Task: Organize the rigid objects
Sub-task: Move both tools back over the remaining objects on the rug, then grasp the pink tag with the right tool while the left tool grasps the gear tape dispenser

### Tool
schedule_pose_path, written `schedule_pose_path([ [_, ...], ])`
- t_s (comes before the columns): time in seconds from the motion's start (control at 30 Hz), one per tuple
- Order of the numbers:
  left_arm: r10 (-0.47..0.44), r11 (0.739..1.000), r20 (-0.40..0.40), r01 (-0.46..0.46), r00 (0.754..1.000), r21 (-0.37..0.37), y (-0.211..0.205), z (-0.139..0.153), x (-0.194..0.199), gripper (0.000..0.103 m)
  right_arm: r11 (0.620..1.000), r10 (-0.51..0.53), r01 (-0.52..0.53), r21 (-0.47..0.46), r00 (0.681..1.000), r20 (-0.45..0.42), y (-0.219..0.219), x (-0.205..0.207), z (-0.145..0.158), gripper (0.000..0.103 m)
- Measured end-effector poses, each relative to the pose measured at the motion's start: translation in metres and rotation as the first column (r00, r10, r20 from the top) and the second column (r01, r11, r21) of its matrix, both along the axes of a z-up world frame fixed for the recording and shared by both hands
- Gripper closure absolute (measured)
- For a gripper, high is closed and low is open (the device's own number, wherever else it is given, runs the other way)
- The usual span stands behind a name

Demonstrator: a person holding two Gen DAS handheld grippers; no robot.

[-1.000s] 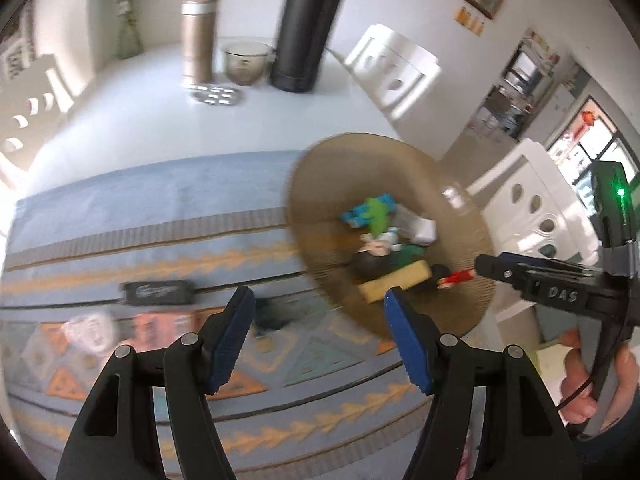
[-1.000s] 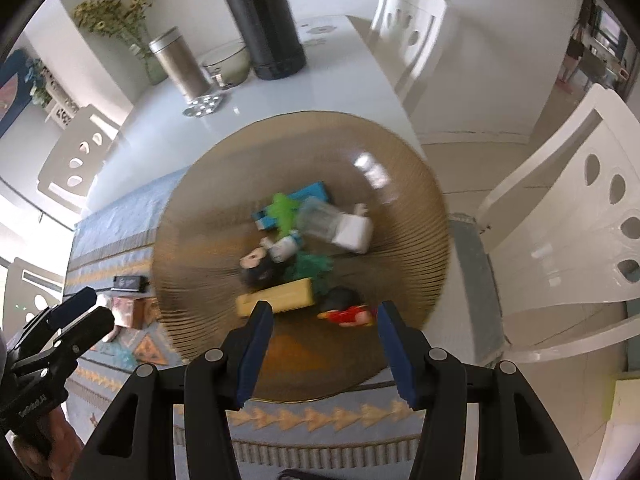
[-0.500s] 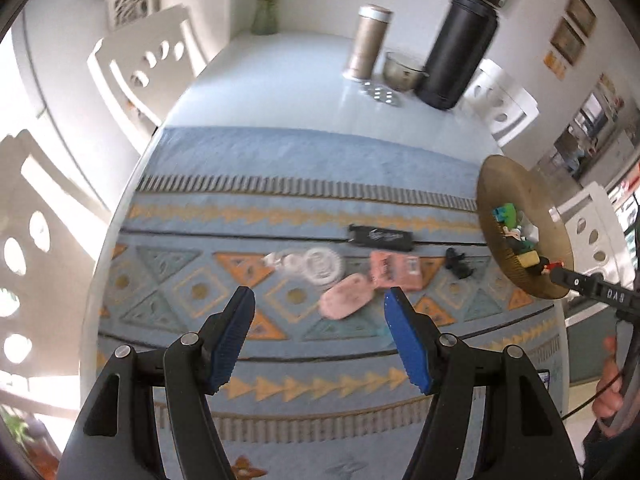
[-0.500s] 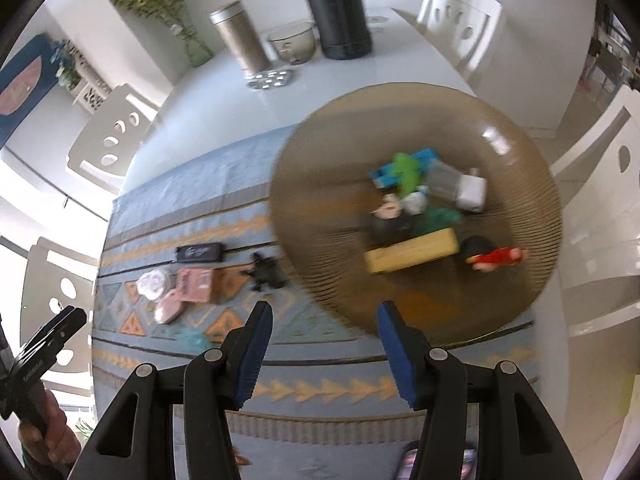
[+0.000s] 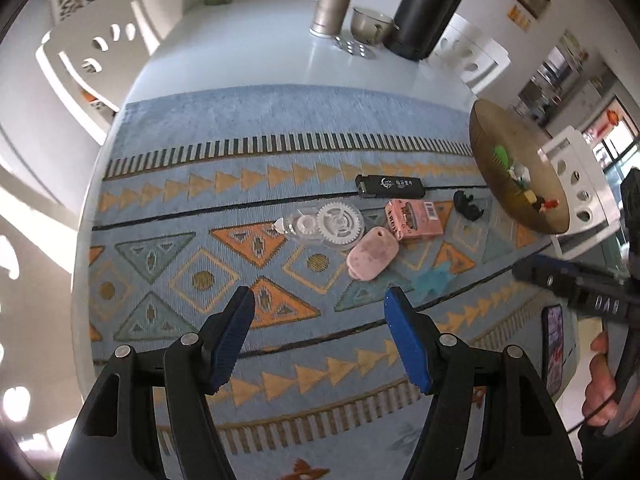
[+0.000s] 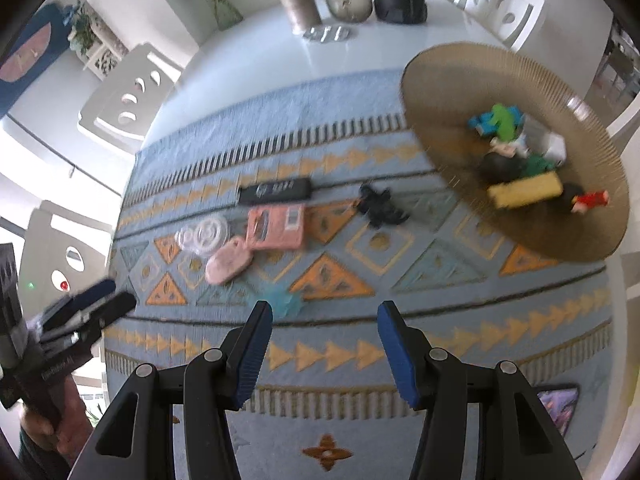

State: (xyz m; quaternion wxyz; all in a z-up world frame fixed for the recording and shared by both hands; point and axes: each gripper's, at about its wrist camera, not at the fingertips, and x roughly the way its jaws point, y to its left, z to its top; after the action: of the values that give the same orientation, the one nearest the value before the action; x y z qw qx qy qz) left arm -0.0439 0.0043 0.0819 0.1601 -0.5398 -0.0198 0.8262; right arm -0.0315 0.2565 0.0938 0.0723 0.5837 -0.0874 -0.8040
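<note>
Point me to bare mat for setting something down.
Free: the blue band between the striped border and the black lighter; also the near mat by the left gripper. Crowded: around the pink box, pink oval, and inside the woven tray.

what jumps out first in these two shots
The brown dish at the right, piled with small bright toys, pulls the eye first. Then the loose cluster on the patterned blue mat: a pink box, a pink oval piece, a clear tape dispenser and a black lighter. Both grippers hover open and empty.
</note>
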Motion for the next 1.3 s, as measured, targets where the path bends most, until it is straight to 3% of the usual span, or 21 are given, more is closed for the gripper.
schedule_pose_path([
  [0.17,-0.096,0.993,0.000,0.096,0.995,-0.067,0.003,-0.017,-0.018,0.038,0.999,0.029,-0.028,-0.022,0.998,0.061,-0.030,0.006,-0.021,0.050],
  [0.33,-0.282,0.944,0.013,0.280,0.959,-0.174,0.017,-0.038,-0.041,0.038,0.993,0.104,-0.099,-0.070,0.992,0.074,-0.064,-0.008,-0.031,0.050],
  [0.53,-0.416,0.892,0.046,0.417,0.908,-0.173,0.025,-0.053,-0.068,0.038,0.982,0.164,-0.152,-0.113,0.982,0.097,-0.098,-0.038,-0.051,0.050],
  [0.77,-0.510,0.840,0.043,0.508,0.859,-0.189,0.040,-0.064,-0.084,0.040,0.987,0.150,-0.140,-0.078,0.978,0.144,-0.106,-0.051,-0.076,0.050],
  [1.07,-0.524,0.834,0.024,0.518,0.852,-0.192,0.062,-0.062,-0.095,0.040,0.992,0.122,-0.123,0.002,0.987,0.106,-0.093,-0.051,-0.073,0.051],
  [1.17,-0.498,0.849,-0.007,0.486,0.867,-0.206,0.068,-0.061,-0.092,0.043,0.993,0.097,-0.102,0.051,0.991,0.098,-0.091,-0.048,-0.071,0.051],
  [1.2,-0.488,0.856,-0.019,0.475,0.872,-0.203,0.068,-0.059,-0.091,0.054,0.993,0.095,-0.101,0.065,0.991,0.096,-0.091,-0.047,-0.070,0.051],
  [1.23,-0.475,0.866,-0.027,0.462,0.880,-0.190,0.068,-0.057,-0.090,0.057,0.993,0.094,-0.100,0.061,0.991,0.097,-0.090,-0.047,-0.070,0.051],
  [1.3,-0.438,0.889,-0.024,0.429,0.899,-0.158,0.061,-0.054,-0.091,0.057,0.995,0.088,-0.093,0.045,0.991,0.100,-0.088,-0.047,-0.069,0.051],
])
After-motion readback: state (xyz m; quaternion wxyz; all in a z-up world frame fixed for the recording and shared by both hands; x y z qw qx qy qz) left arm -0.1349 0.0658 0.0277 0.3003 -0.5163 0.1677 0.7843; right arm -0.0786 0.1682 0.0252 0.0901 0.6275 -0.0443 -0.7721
